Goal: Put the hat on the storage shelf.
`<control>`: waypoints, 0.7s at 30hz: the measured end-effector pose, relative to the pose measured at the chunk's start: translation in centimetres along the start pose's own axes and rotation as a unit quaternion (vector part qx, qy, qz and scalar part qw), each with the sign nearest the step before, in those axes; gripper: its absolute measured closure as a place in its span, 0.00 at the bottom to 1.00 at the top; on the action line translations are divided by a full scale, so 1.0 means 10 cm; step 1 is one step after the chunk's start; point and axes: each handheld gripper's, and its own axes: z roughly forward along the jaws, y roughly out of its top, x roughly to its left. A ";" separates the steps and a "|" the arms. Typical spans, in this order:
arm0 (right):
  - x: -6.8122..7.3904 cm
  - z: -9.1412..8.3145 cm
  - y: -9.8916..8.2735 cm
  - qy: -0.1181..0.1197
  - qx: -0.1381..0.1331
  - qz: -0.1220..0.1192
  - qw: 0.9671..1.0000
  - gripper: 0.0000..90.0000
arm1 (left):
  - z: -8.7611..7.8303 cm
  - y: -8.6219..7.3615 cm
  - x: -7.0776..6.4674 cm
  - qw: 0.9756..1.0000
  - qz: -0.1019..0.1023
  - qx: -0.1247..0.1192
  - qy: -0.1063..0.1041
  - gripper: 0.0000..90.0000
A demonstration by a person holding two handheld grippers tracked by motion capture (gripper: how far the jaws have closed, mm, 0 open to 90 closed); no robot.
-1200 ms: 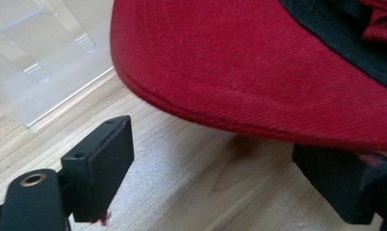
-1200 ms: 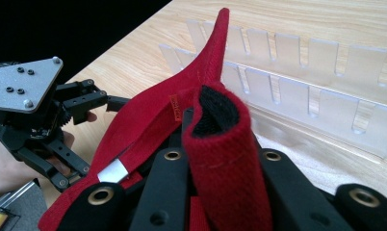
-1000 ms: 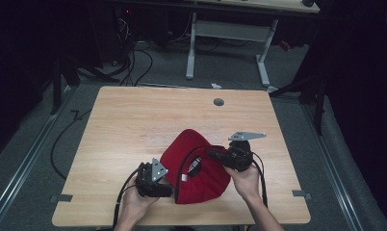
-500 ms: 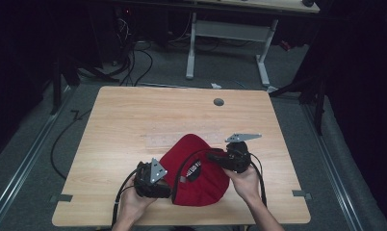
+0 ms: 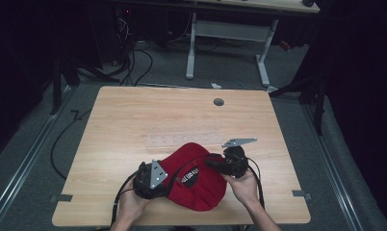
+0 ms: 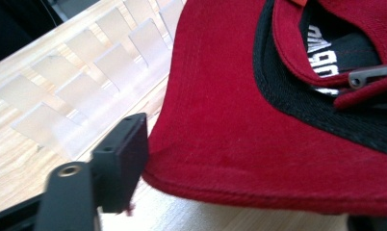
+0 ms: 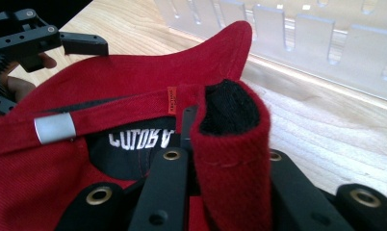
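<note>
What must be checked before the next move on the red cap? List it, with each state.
1. Right tool shut on a fold of the cap's rim: ok.
2. Brim between the jaws of the left tool, which have just been closing: ok.
3. Left pads pressing on the brim: cannot tell.
4. Cap lying inside-up on the table: ok.
5. Cap apart from the clear slotted rack: cannot tell.
</note>
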 end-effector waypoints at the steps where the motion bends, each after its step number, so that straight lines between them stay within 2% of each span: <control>1: 0.02 0.00 0.00 -0.001 -0.001 -0.001 1.000 0.90 | -0.01 0.00 0.00 1.000 0.004 0.001 -0.001 0.38; 3: 0.02 0.00 -0.01 -0.001 -0.002 -0.002 1.000 0.90 | -0.02 0.00 -0.01 1.000 0.006 0.002 -0.007 0.39; 4: 0.04 0.00 -0.02 0.002 0.000 -0.005 1.000 0.90 | -0.03 0.00 -0.01 1.000 0.008 0.002 -0.008 0.45; 5: 0.04 0.00 -0.02 0.002 0.000 -0.005 1.000 0.90 | -0.05 0.01 -0.01 1.000 0.011 0.000 -0.010 0.45; 7: 0.03 -0.01 -0.03 0.012 -0.001 -0.006 1.000 0.89 | -0.06 0.03 0.01 1.000 0.002 -0.001 -0.017 0.51; 9: 0.02 -0.02 -0.04 0.016 -0.005 -0.005 1.000 0.89 | -0.07 0.05 0.02 1.000 -0.005 0.000 -0.025 0.52; 12: 0.00 -0.02 -0.05 0.024 -0.021 0.000 1.000 0.88 | -0.09 0.08 0.01 0.999 -0.002 0.004 -0.032 0.58; 16: 0.00 -0.04 -0.03 0.028 -0.040 -0.004 0.999 0.86 | -0.12 0.14 -0.02 0.998 -0.019 0.019 -0.059 0.71; 21: -0.02 -0.05 -0.01 0.029 -0.049 0.002 0.998 0.81 | -0.14 0.20 -0.06 0.997 -0.006 0.028 -0.072 0.78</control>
